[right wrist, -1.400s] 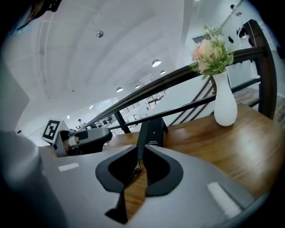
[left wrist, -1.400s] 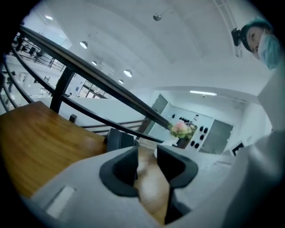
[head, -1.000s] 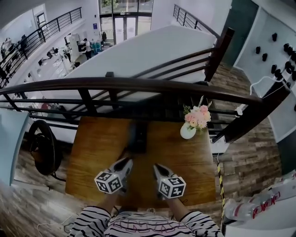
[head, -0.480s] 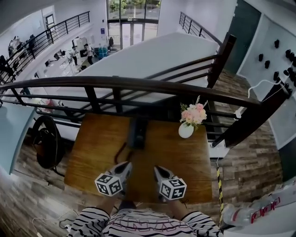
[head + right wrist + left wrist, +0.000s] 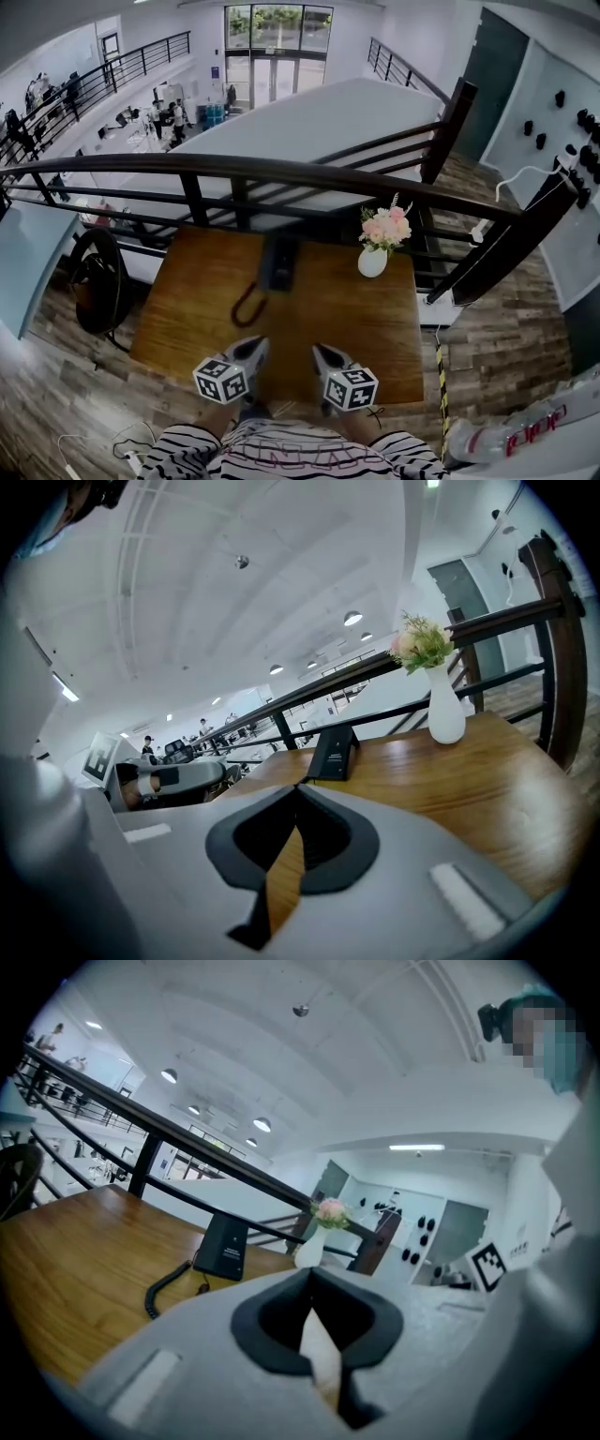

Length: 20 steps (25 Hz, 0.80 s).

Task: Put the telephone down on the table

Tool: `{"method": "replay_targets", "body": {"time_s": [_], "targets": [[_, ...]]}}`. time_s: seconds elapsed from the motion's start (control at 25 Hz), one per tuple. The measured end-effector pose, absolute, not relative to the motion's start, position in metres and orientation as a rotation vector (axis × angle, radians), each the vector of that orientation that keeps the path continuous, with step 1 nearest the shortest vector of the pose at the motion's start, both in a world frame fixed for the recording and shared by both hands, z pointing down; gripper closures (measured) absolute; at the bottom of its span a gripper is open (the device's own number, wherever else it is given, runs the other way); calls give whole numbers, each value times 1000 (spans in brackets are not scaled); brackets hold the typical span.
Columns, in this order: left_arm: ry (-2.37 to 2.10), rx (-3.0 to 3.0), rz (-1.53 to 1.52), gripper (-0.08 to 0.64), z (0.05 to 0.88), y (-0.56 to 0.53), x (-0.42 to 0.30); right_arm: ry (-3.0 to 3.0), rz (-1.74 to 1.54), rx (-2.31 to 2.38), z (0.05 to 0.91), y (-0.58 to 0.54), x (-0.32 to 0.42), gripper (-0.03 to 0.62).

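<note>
The telephone [image 5: 279, 262] is seen resting on the wooden table [image 5: 375, 328], at its far edge just beneath the dark railing [image 5: 281, 172]. A black coiled cord [image 5: 246, 305] is trailed from it toward the near side in a loose hook. Nothing is touching it.

Both grippers are held over the near edge of the table, side by side and apart from each other, with striped sleeves [image 5: 187, 450] visible behind them. The left gripper [image 5: 257, 343] is closed – its jaws are pressed together with nothing between them. The same is shown for the right gripper [image 5: 321, 349]: its jaws are shut and empty.

The telephone lies ahead of both, well apart from their tips, roughly between the two lines along which they point and a little closer to the left one. The end of the cord is the part nearest the left gripper, yet a stretch of bare wood is left between them. In the left gripper view the telephone appears left of the closed tips; in the right gripper view it is found just above them and slightly right.

A white vase [image 5: 372, 262] of pink flowers is stood to the right of the telephone – near it, not touching.
</note>
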<state>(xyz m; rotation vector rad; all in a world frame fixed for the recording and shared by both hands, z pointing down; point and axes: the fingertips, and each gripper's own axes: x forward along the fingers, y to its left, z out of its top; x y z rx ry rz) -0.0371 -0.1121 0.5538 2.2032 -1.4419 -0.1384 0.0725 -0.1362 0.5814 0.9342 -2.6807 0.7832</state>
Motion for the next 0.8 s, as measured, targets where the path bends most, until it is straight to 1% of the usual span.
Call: {"method": "replay_targets", "body": {"time_s": [0.8], "targets": [[-1425, 2198, -122, 557, 555, -28, -3, -2684, 831, 994, 576, -65, 119, 592]]}}
